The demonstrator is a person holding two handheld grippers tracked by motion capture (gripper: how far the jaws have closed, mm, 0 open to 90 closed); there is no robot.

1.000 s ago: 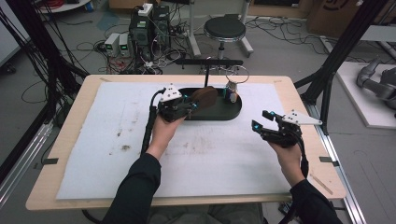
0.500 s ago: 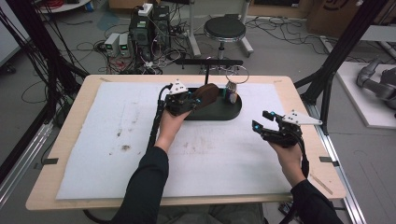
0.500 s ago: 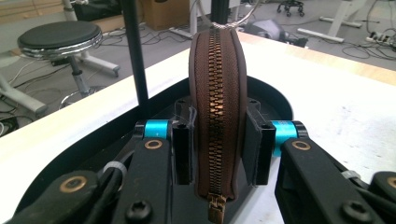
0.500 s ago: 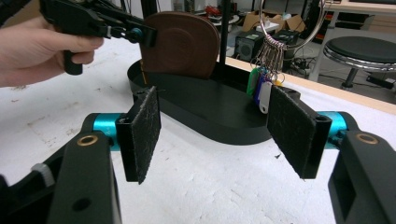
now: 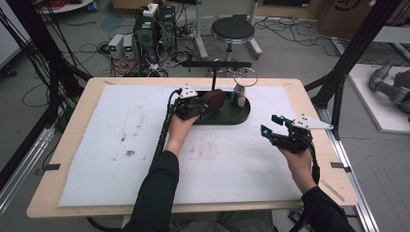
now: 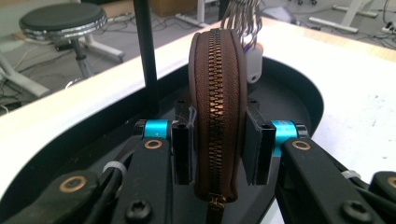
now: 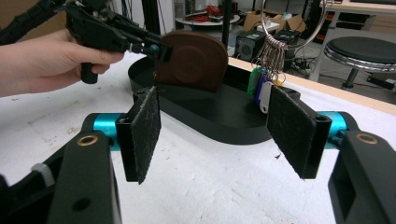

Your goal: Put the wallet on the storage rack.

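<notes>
A brown zipped pouch [image 6: 217, 112] stands on edge between the jaws of my left gripper [image 6: 218, 140], which is shut on it. In the high view the left gripper [image 5: 199, 107] holds the pouch [image 5: 213, 100] over the left end of the black oval tray [image 5: 240, 116]. A big key ring with several keys and tags [image 5: 240, 92] hangs from a black stand [image 5: 213, 72] over the tray's right end. My right gripper [image 5: 271, 128] hovers open over the white mat, right of the tray. In the right gripper view its pads [image 7: 144, 133] frame the tray [image 7: 219, 123], pouch [image 7: 191, 60] and keys [image 7: 264, 86].
A white mat [image 5: 121, 145] covers the wooden table [image 5: 72, 125]. The black stand's crossbar [image 5: 216, 64] spans above the tray's back. Behind the table are a stool [image 5: 233, 30], electronics and cables on the floor [image 5: 145, 34]. Black frame posts [image 5: 348, 63] rise at the right.
My left gripper has lifted the brown pouch off the tray and carried it rightward and up. The right gripper has stayed where it was, open.
</notes>
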